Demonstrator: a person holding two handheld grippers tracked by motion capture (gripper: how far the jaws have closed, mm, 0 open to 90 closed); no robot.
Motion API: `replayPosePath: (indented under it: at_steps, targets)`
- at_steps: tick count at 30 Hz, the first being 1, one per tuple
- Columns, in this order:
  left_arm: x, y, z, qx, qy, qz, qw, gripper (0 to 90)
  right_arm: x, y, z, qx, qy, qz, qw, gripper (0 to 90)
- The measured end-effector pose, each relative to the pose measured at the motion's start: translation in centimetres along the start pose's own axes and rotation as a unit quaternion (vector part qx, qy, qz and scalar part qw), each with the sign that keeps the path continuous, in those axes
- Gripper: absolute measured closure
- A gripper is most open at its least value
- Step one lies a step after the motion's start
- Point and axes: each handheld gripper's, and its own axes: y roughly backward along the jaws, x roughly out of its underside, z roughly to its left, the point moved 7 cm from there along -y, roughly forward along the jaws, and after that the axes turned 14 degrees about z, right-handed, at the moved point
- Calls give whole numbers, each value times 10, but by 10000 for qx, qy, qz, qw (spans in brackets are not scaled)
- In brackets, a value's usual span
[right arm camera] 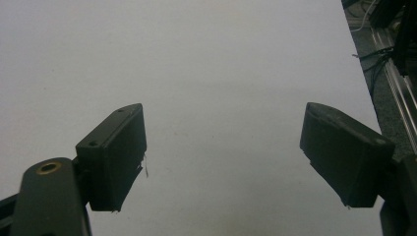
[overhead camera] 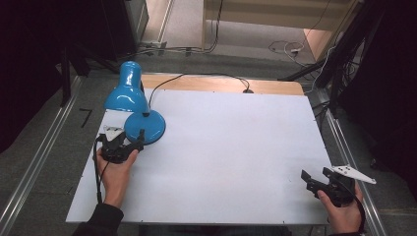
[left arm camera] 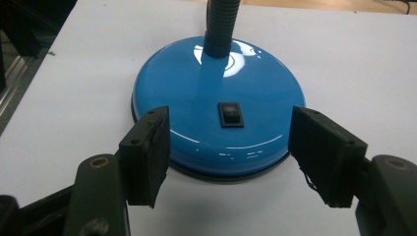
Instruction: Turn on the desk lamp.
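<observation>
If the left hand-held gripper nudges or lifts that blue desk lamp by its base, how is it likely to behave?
The blue desk lamp would probably slide rather than tip, since its base is broad and low. The glossy domed enamel looks slippery for the open left hand-held gripper, so a pinch may slip. The shade overhangs on a ribbed neck, so it may wobble when lifted.

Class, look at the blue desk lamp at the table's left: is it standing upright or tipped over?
Upright. The blue desk lamp's round base sits flat on the white table, its black neck rising from it, the open left gripper straddling its near edge.

Overhead table [overhead camera: 221, 147] view; two close jaw-level views
</observation>
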Motion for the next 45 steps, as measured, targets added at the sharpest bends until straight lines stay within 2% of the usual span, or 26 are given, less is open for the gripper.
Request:
replayPosePath:
  at_steps: [11, 16, 20, 26, 28, 45]
  targets:
    - [-9, -3, -1, 18, -36, -43, 10000, 400, 0, -1, 1, -21, 13, 27, 10000, 163]
    - [-10, -4, -1, 72, -23, -65, 10000, 469, 0, -1, 1, -12, 29, 30, 10000, 163]
    - [-13, -5, -2, 124, -56, -47, 9999, 569, 0, -2, 1, -15, 25, 34, 10000, 164]
    - [-18, -9, 0, 113, -36, -41, 9999, 842, 1, -2, 1, -9, 28, 39, 10000, 165]
    - [-19, -10, 1, 118, -25, -34, 9999, 897, 1, -2, 1, -5, 26, 38, 10000, 165]
    - [-21, -18, -1, 208, 24, -13, 9998, 900, 1, -2, 2, -1, 31, 51, 10000, 167]
